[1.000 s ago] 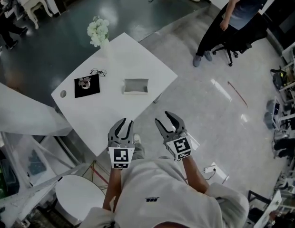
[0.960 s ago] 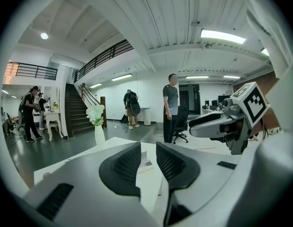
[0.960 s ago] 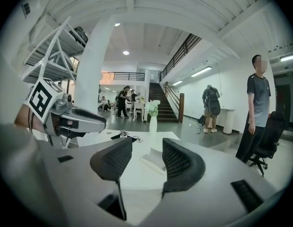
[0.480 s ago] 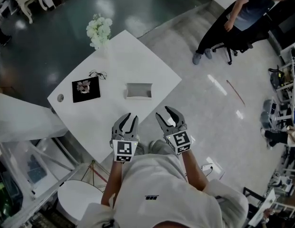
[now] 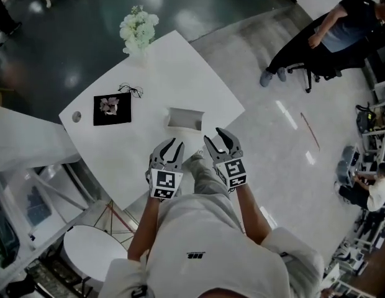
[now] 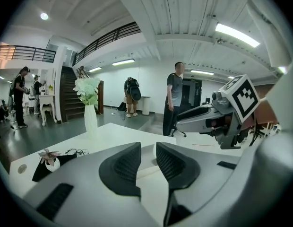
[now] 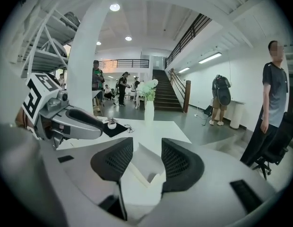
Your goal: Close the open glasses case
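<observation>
The open white glasses case lies on the white table, near its right edge. In the right gripper view the case shows between the jaws, a little ahead. My left gripper hovers over the table's near edge, just short of the case, open and empty. My right gripper is beside it, off the table's corner, open with nothing held. Part of the case appears past the left gripper's fingers.
A black mat with a small ornament, a pair of glasses and a vase of white flowers stand on the table's far side. A person on a chair is at the right. A round white stool is at the lower left.
Both grippers have moved forward toward the table and the case; the left one now reaches over the table's edge. The view shifted with the person's step.
</observation>
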Demonstrator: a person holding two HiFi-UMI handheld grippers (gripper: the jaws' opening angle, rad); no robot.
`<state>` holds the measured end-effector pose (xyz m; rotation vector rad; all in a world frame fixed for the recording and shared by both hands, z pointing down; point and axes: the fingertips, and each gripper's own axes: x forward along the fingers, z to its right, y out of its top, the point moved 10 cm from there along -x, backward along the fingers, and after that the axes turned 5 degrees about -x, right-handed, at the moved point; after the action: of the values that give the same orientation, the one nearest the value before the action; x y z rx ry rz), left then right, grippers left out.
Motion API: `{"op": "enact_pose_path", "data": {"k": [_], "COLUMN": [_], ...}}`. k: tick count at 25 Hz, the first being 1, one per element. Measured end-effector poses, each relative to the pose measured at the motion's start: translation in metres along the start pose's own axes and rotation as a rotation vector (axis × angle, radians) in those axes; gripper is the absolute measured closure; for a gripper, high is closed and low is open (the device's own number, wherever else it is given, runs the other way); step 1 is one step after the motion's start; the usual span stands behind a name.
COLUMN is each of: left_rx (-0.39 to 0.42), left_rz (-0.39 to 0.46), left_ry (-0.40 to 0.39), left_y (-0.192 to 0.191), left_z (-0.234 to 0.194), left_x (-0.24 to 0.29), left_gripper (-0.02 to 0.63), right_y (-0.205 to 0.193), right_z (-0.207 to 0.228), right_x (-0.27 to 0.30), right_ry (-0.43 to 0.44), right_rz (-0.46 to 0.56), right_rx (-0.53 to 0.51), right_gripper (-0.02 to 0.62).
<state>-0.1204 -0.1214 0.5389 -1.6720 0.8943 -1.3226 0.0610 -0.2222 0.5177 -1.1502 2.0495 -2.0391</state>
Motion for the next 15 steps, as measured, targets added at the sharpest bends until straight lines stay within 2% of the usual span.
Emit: {"op": "enact_pose_path", "data": {"k": [7, 15], "left_rx": [-0.067, -0.145], "left_rz": [-0.077, -0.142], "left_ry": [0.081, 0.194], "left_y": [-0.011, -0.026], "left_z": [-0.004, -0.01], "left_x": [0.053, 0.101], "left_gripper": [0.492, 0.491], "right_y": [-0.012, -0.026], "right_z": [0.044, 0.076], "right_x": [0.058, 0.112], "right_ry": [0.141, 0.296], "right_rz": [-0.047, -0.089], "right_rx": [-0.036, -0.077], "right_gripper": [0.407, 0.407]}}
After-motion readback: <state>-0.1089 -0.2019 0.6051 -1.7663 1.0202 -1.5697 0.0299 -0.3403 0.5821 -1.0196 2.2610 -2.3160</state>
